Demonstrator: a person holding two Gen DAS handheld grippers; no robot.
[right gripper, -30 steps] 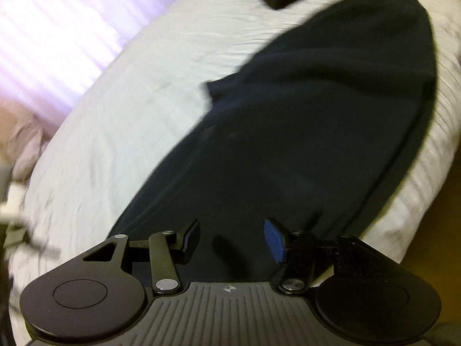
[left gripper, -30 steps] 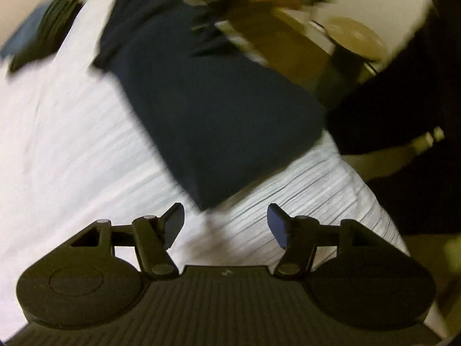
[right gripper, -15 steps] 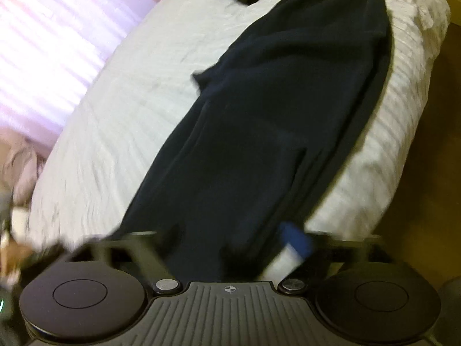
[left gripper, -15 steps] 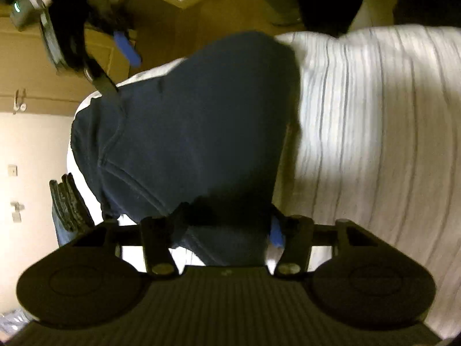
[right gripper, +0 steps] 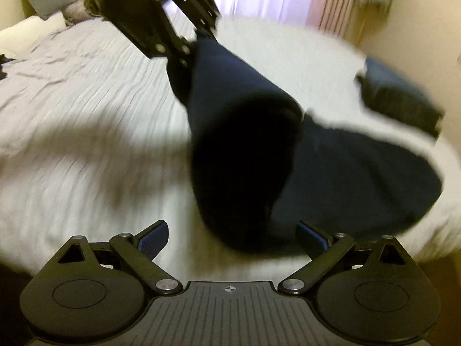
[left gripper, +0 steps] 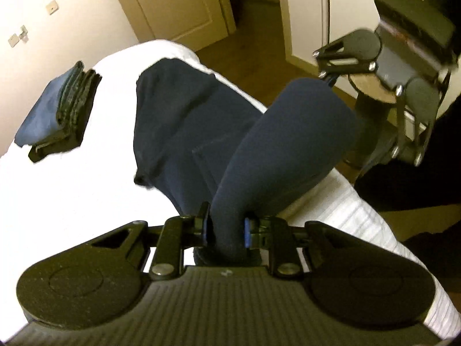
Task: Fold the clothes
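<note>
A navy garment (left gripper: 187, 121) lies lengthwise on the white striped bed (left gripper: 86, 187). One end of it rises off the bed in a thick roll. My left gripper (left gripper: 226, 230) is shut on that bunched end, and from the right wrist it shows at the top (right gripper: 201, 39) pinching the cloth. My right gripper (right gripper: 237, 235) is open, fingers spread wide, with the raised dark fold of the garment (right gripper: 345, 173) hanging just ahead of them. From the left wrist, the right gripper (left gripper: 331, 79) sits at the far upper edge of the lifted cloth; whether it touches is unclear.
A stack of folded clothes (left gripper: 57, 109) rests near the bed's far corner, also visible from the right wrist as folded clothes (right gripper: 403, 98). A round side table (left gripper: 371, 86), wood floor and a door (left gripper: 178, 3) lie beyond the bed. Pillows (right gripper: 28, 31) are at the head.
My left gripper has closed on the garment's end and lifted it off the bed. The right gripper has swung round to face the raised fold with its fingers spread wider.
</note>
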